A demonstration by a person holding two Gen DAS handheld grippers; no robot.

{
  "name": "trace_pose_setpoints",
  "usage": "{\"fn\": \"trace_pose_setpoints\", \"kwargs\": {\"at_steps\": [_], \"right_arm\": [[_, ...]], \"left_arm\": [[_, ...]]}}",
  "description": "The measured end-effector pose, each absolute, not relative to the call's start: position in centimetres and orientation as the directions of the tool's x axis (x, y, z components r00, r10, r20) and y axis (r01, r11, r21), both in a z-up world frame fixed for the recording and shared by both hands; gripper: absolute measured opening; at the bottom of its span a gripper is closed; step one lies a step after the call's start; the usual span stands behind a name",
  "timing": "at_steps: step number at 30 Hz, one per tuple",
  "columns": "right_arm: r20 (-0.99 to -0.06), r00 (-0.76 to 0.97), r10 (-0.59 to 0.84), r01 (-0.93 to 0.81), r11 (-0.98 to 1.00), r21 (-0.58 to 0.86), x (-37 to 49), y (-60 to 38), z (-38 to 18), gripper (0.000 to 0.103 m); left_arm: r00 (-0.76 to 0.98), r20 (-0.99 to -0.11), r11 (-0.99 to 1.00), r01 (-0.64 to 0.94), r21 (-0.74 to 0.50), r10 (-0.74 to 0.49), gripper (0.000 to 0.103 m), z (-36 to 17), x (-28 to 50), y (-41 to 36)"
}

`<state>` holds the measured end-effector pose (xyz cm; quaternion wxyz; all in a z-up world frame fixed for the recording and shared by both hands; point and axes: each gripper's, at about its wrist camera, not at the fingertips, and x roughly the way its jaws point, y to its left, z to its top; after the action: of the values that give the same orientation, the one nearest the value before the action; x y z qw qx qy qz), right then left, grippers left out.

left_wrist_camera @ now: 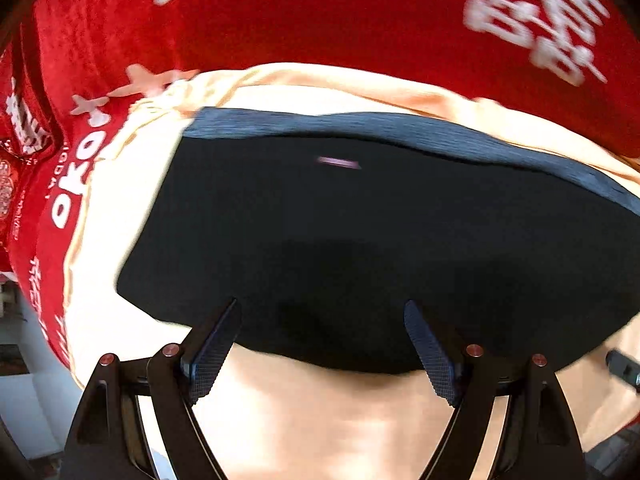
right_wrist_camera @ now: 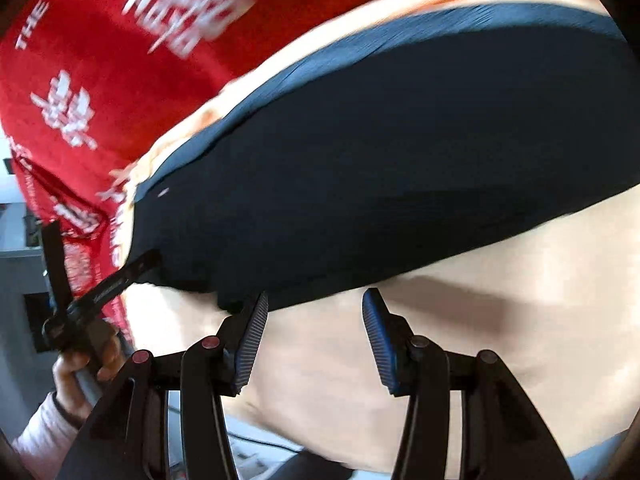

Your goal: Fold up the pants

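Observation:
The black pants (left_wrist_camera: 360,240) lie folded flat on a cream cloth (left_wrist_camera: 320,420), with a dark blue waistband (left_wrist_camera: 360,124) along the far edge. My left gripper (left_wrist_camera: 322,344) is open and empty, hovering at the pants' near edge. In the right wrist view the pants (right_wrist_camera: 380,160) fill the middle. My right gripper (right_wrist_camera: 316,336) is open and empty, just short of their near edge. The left gripper (right_wrist_camera: 100,292) shows at the pants' left corner, held by a hand.
The cream cloth (right_wrist_camera: 440,360) lies over a red cloth with white lettering (left_wrist_camera: 360,12) that covers the far side and left (right_wrist_camera: 120,80). The table's edge and room floor show at lower left (left_wrist_camera: 24,400).

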<state>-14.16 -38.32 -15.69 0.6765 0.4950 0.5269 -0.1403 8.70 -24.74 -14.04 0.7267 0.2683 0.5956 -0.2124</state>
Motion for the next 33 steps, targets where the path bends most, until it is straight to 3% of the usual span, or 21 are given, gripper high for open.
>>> {"fn": "trace_pose_setpoints", "kwargs": {"at_steps": [4,8,10,17,18,19,20,25,32,33], "right_arm": [[-0.804,0.436,0.404,0.684,0.432,0.588,-11.1,-33.8,-18.0,0.053],[-0.789,0.471,0.395,0.671,0.421,0.611,-9.5,-31.9,-18.9,0.053],[-0.791,0.474,0.388,0.682,0.406,0.608,-9.4,-31.7,-19.3,0.053],[-0.742,0.545,0.390,0.703,0.269,0.658,-9.6,-32.7,-20.0,0.053],[-0.733,0.554,0.396,0.712,0.231,0.663,-9.5,-33.0,-20.2,0.047],[-0.734,0.551,0.396,0.718,0.224,0.659,-9.2,-33.2,-20.2,0.014],[-0.759,0.523,0.387,0.732,0.252,0.633,-8.8,-33.4,-19.8,0.008],[-0.833,0.457,0.311,0.720,0.420,0.552,-8.5,-31.7,-16.9,0.007],[-0.835,0.443,0.328,0.754,0.368,0.544,-9.9,-30.6,-18.5,0.008],[-0.827,0.448,0.341,0.743,0.373,0.556,-9.9,-30.9,-18.2,0.012]], "left_arm": [[0.242,-0.969,0.762,0.617,0.196,0.053,0.085,-16.4,13.0,-22.3],[0.235,-0.971,0.770,0.612,0.178,0.038,0.085,-17.7,15.4,-20.7],[0.224,-0.974,0.781,0.604,0.159,0.024,0.097,-18.0,15.8,-20.1],[0.176,-0.984,0.803,0.591,0.077,-0.035,0.103,-18.9,16.9,-18.5],[0.175,-0.984,0.798,0.598,0.073,-0.041,0.103,-18.9,16.9,-18.4],[0.175,-0.984,0.792,0.606,0.074,-0.042,0.103,-18.8,16.9,-18.3],[0.177,-0.983,0.781,0.619,0.079,-0.041,0.103,-18.6,16.8,-18.3],[0.185,-0.982,0.734,0.672,0.098,-0.038,0.103,-18.5,16.9,-17.4],[0.240,-0.971,0.719,0.676,0.159,-0.011,0.102,-17.8,15.4,-17.1],[0.244,-0.970,0.708,0.687,0.163,-0.014,0.102,-17.5,14.0,-17.3]]}}
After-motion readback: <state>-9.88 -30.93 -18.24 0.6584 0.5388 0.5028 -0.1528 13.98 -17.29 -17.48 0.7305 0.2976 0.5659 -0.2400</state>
